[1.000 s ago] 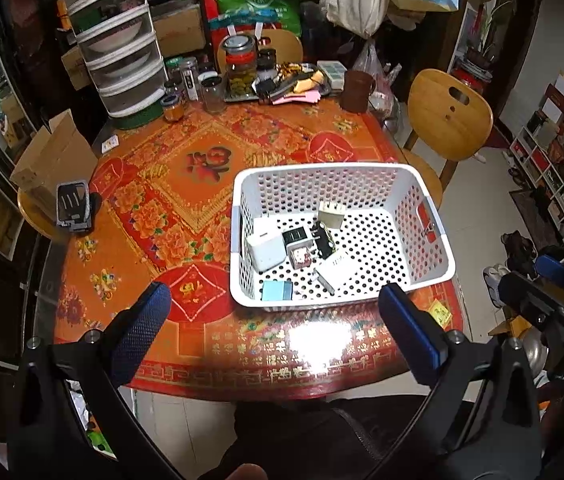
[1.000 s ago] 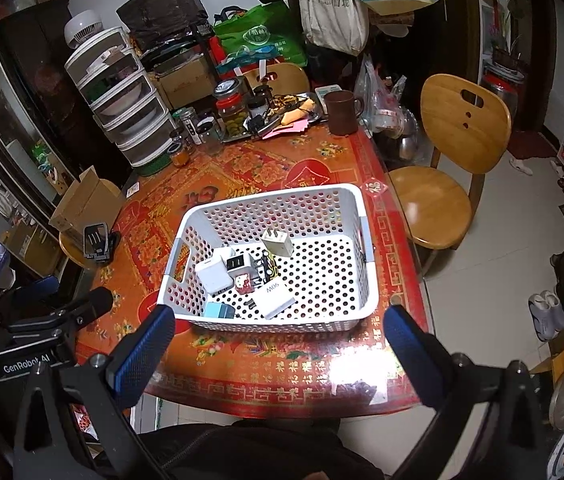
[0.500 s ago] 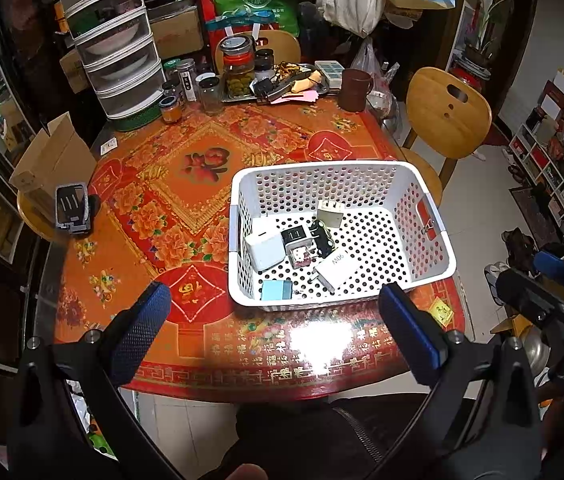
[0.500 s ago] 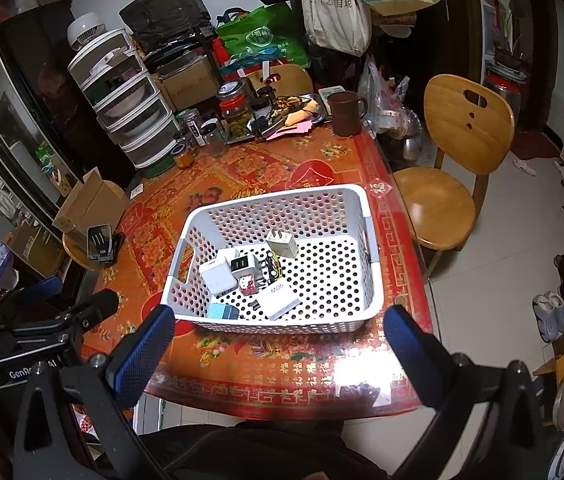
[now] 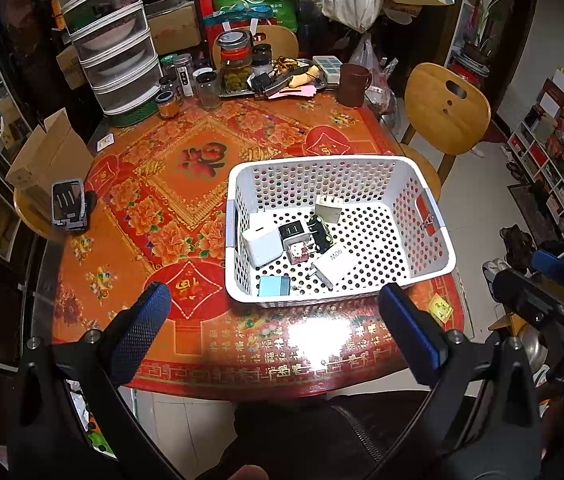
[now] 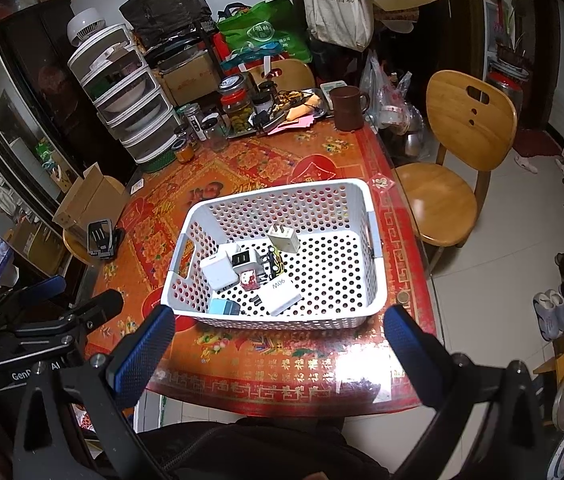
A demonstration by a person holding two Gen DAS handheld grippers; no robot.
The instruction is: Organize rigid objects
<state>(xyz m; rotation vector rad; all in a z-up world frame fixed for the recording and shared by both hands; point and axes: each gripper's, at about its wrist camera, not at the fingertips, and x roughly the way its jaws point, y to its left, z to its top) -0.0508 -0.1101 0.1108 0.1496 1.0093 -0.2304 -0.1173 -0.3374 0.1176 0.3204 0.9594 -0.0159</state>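
Note:
A white perforated basket (image 5: 434,216) (image 6: 374,264) stands on the red patterned table. In it lie several chargers: a white cube (image 5: 261,239) (image 6: 217,272), a white block marked M06 (image 5: 336,265) (image 6: 279,292), a beige plug (image 5: 328,208) (image 6: 284,238), a black one (image 5: 292,233), a light blue one (image 5: 273,286) (image 6: 223,306). My left gripper (image 5: 273,320) is open and empty above the table's near edge. My right gripper (image 6: 277,340) is open and empty, also held back from the basket.
A black phone stand (image 5: 67,204) (image 6: 99,238) sits at the table's left edge by a cardboard box (image 5: 47,156). Jars (image 5: 235,62), a tray, a brown mug (image 5: 352,84) (image 6: 346,108) and plastic drawers (image 5: 109,40) line the far side. A wooden chair (image 5: 446,112) (image 6: 462,160) stands to the right.
Both grippers have drawn back and risen slightly, so the basket looks a little smaller and farther. Nothing in the basket has moved.

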